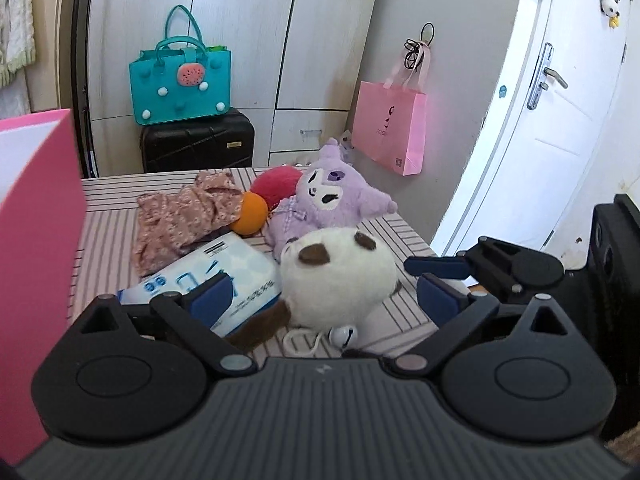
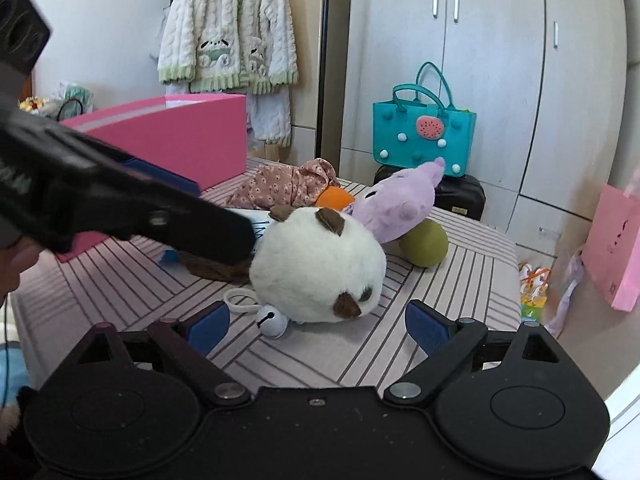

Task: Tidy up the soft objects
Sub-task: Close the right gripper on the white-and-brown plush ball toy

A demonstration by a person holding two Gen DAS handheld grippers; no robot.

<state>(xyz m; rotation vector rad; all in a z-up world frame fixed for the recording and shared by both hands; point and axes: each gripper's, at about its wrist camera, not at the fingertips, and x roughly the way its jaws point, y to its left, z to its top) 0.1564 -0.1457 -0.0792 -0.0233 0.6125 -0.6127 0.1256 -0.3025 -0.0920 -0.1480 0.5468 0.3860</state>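
Both grippers spread wide, nothing held: our left gripper (image 1: 320,292) and right gripper (image 2: 316,324) flank the round white-and-brown plush toy (image 2: 320,264) on the striped tablecloth (image 2: 440,292). We should squeeze its middle (avoid the bell (image 2: 272,320)), then lift toward the pink box (image 2: 180,136).

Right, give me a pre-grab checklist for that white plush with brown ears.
1. Left tool open: ok.
2. Right tool open: ok.
3. White round plush with brown ears sits ahead of both tools, not gripped: ok.
4. Silver bell and white loop lie loose in front of the plush, could snag: not ok.
5. Purple long-eared plush appears to lean against the white one: not ok.
6. Pink open box on the striped cover, inside hidden: cannot tell.
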